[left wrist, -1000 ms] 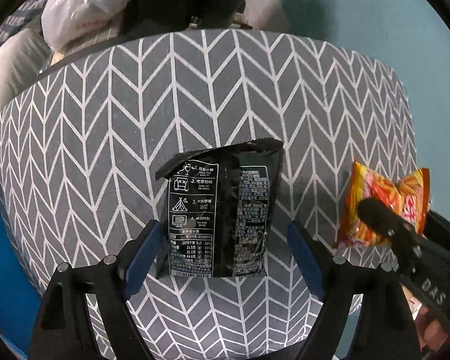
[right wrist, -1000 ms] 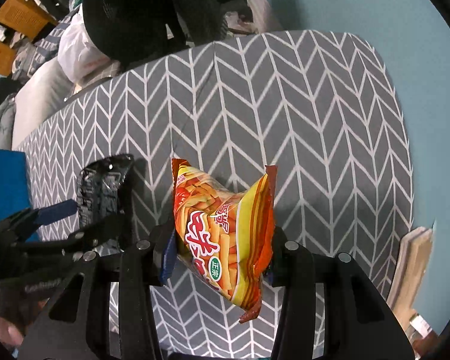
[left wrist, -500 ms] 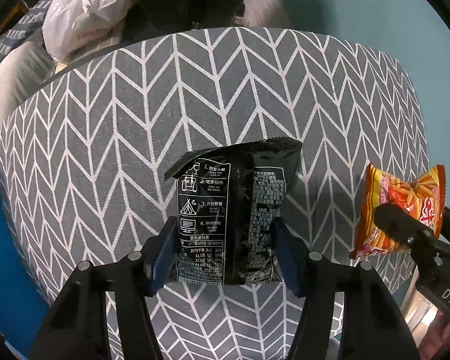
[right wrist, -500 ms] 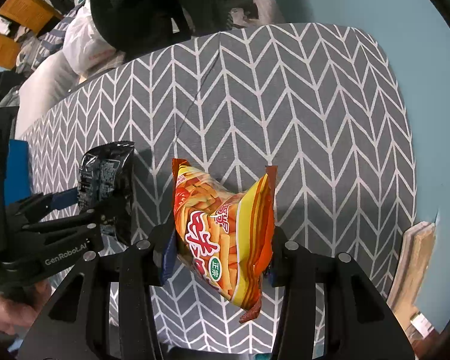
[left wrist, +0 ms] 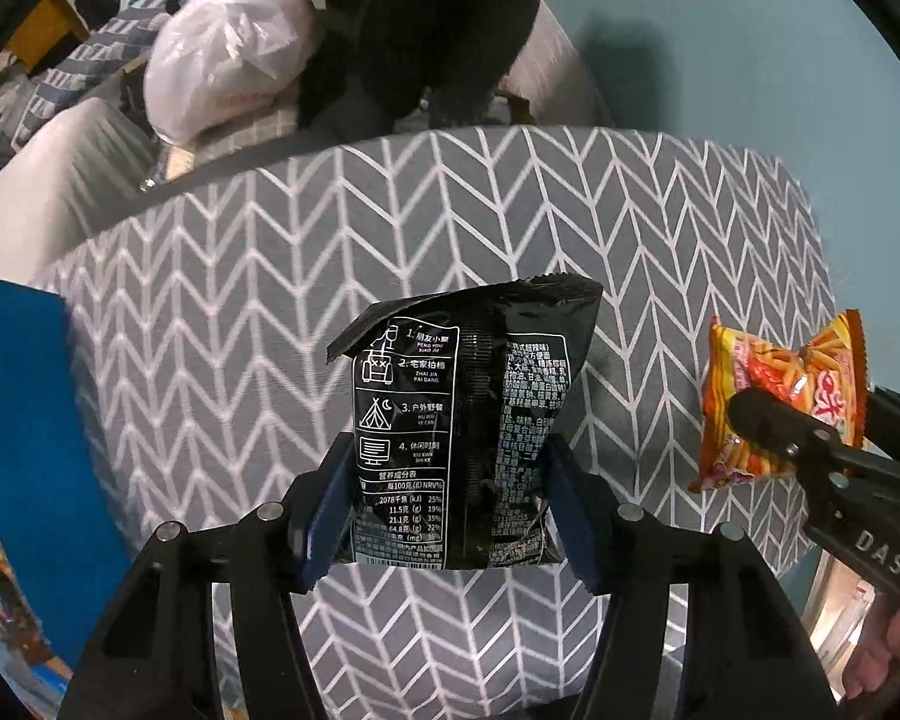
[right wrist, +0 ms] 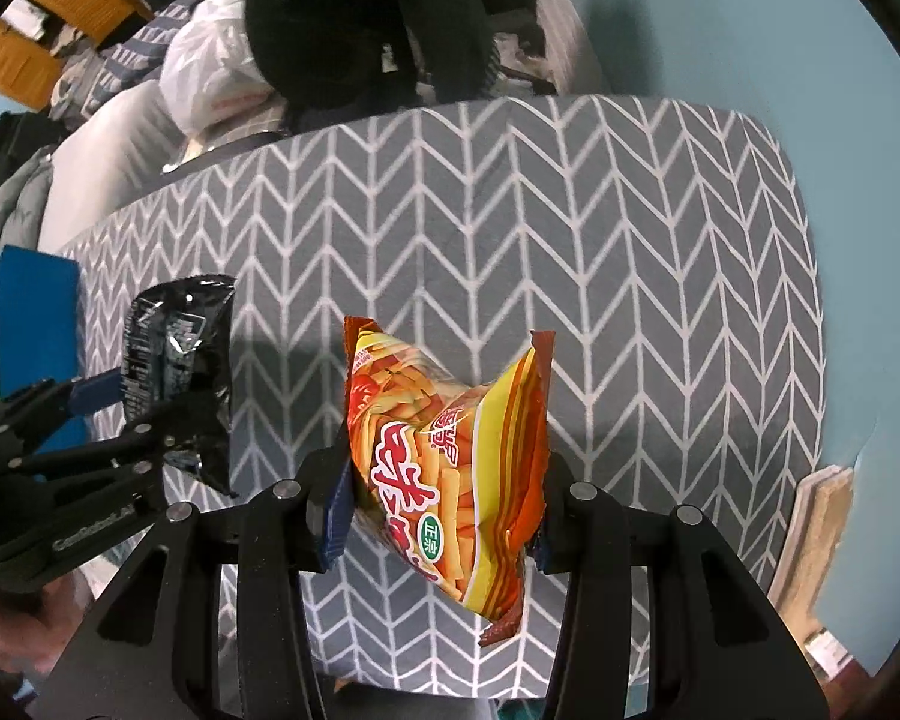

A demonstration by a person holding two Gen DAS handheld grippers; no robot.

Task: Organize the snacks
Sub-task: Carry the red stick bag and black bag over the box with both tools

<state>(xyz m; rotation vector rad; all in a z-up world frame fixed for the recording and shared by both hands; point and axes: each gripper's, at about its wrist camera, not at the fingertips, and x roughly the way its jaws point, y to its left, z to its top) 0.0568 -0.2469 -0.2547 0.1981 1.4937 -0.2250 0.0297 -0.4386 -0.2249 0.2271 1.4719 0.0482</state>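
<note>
We grip the black snack bag (left wrist: 468,426) low in the left gripper (left wrist: 450,516), the orange snack bag (right wrist: 450,468) in the right gripper (right wrist: 444,516) at three o'clock; both hang over the bench (left wrist: 222,312), and slick foil may slip free.

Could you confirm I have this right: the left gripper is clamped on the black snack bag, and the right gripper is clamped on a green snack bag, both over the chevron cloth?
Not quite: the bag in the right gripper is orange and yellow, not green, as the right wrist view shows. The rest holds: the left gripper is clamped on the black snack bag, both over the chevron cloth.
</note>
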